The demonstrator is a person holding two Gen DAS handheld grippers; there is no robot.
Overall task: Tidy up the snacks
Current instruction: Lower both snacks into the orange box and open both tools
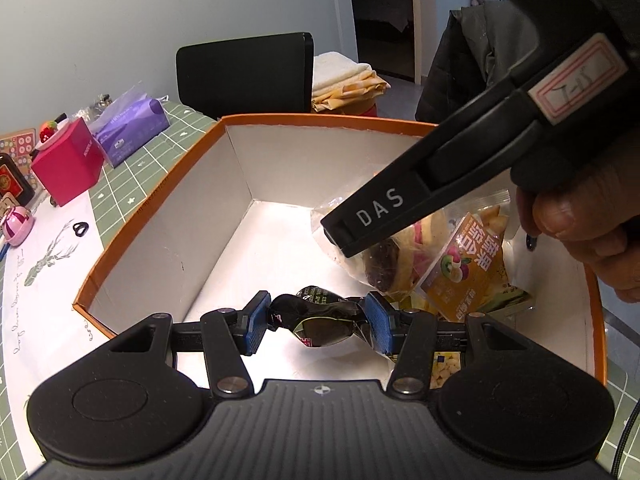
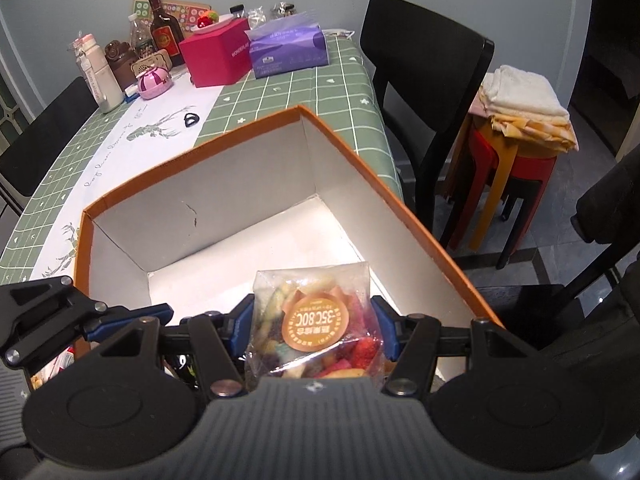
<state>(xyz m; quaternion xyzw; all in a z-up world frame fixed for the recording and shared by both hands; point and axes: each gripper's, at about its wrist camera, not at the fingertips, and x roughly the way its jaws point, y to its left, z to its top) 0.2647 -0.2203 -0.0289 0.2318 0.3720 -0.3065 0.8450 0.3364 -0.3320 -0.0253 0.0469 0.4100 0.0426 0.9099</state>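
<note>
An orange-rimmed box [image 1: 152,204] with white inner walls stands on the table; it also shows in the right wrist view [image 2: 400,192]. My left gripper [image 1: 318,322] is shut on a black wrapped snack [image 1: 320,320] and holds it over the box floor. My right gripper [image 2: 314,330] is shut on a clear bag of mixed dried fruit [image 2: 316,320] with an orange round label, above the box's near right side. In the left wrist view the right gripper's body [image 1: 440,176] crosses above an orange snack packet [image 1: 472,264] lying in the box.
A green checked tablecloth [image 2: 320,92] carries a red box [image 2: 218,54], a purple tissue pack [image 2: 288,46], bottles and a pink gadget [image 2: 154,82] at the far end. A black chair [image 2: 432,68] and stacked stools with folded cloths [image 2: 520,120] stand to the right.
</note>
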